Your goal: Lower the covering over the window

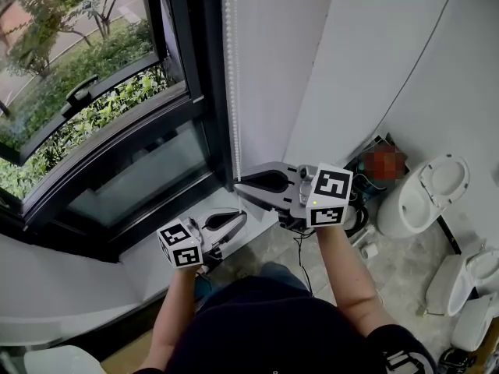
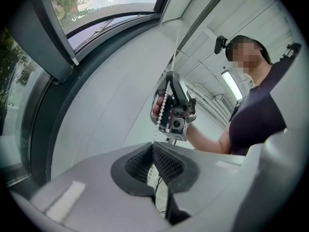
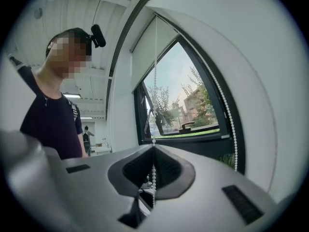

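Left gripper (image 2: 152,148) and right gripper (image 3: 154,148) both pinch the chain (image 1: 228,92) tight, so uneven yanking could slip or snap it.

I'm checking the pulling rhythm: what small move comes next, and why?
Probably open the left gripper and draw the right gripper down: both are shut on the bead chain, the right one higher, so it can take the pull.

Right tool (image 1: 238,185) above left tool (image 1: 242,217) on bead chain (image 1: 228,68)
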{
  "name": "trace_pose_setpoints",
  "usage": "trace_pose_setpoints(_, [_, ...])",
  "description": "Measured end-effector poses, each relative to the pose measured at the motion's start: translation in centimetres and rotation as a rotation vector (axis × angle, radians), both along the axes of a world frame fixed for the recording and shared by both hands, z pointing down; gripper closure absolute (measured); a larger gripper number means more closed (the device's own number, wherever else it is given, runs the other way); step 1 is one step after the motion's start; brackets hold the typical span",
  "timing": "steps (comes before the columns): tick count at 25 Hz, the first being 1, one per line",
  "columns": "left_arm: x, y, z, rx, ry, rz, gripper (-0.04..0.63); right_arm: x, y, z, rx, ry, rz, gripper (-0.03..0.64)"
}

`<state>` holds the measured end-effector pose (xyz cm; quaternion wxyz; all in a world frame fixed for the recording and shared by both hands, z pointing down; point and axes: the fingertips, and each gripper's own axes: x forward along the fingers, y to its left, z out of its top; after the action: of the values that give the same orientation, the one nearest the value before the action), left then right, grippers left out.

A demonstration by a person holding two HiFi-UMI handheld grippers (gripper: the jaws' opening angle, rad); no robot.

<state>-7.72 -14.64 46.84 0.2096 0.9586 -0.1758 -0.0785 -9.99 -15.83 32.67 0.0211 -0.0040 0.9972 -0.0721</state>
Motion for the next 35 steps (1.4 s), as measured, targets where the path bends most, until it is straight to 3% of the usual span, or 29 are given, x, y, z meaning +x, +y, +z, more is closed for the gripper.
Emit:
trace_pose_setpoints(3, [0.0,0.0,0.1,-0.002,-0.011,-0.009,0.583,0.4,0.2,0.2,-0.021,-0.028,-0.009,0.603])
trace_pose_setpoints(7, [0.7,0.3,2.3,0.021,-0.156,0.017,0.583,0.3,0.2,2.7,0.014,0.085,0.003,0.603])
trace_pose_setpoints(9, [0.9,0.6,3.6,0.007,-0.186,0.022,0.583,0.3,0.4,4.0,-0.005,0.101,-0.001,0.603])
trace_pose_setpoints(14, [0.4,0.8,3.9,-0.018,-0.072,0.009,0.583,0.5,0.7,4.8,-0.051,0.055,-0.009,0.603])
trace_pose_setpoints(17, [0.2,0.7,3.9,-0.019,-0.042,0.003,0.583,0.6,0.6,5.2,-0.055,0.057,-0.009,0.603])
trace_pose_setpoints(19, [0.2,0.6,4.2,-0.025,-0.05,0.003,0.583,0.6,0.6,5.6,-0.05,0.073,-0.006,0.603])
trace_pose_setpoints(22, [0.6,1.2,6.2,-0.047,-0.137,0.016,0.583,0.5,0.7,7.9,-0.049,0.155,0.007,0.603])
trace_pose_setpoints(26, [0.2,1.6,7.0,-0.097,-0.031,0.01,0.583,0.9,0.9,9.2,-0.118,0.109,0.008,0.603])
trace_pose_setpoints(27, [0.3,1.6,7.4,-0.105,-0.033,0.013,0.583,0.9,1.0,9.6,-0.109,0.127,0.006,0.603])
trace_pose_setpoints(31, [1.5,2.4,11.2,-0.142,-0.192,0.047,0.583,0.7,1.6,13.5,-0.091,0.267,-0.022,0.603])
trace_pose_setpoints(35, [1.7,2.7,11.8,-0.21,-0.085,0.011,0.583,1.5,2.0,14.2,-0.17,0.19,-0.037,0.603])
